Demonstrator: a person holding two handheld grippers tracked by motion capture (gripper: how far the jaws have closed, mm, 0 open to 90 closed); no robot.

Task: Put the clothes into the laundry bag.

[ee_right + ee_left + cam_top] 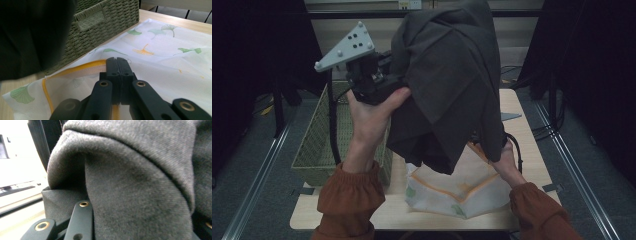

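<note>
A dark grey garment (447, 75) hangs in folds high above the table, and its cloth is bunched between my left gripper's jaws (145, 215). The left gripper (384, 75) is held up at the garment's left side and is shut on it. Beneath the garment a white mesh bag (462, 190) with yellow trim and a leaf print lies on the table. My right gripper (117, 67) is shut on the bag's yellow-trimmed edge (82, 66). In the high view the garment hides the right gripper's jaws, with the right hand (507, 162) beside the bag.
A green woven basket (314, 145) stands on the left part of the light wooden table (517, 105), close beside the bag (162, 50). In the right gripper view its handled wall (107, 22) rises just beyond the bag. Dark curtains and cables surround the table.
</note>
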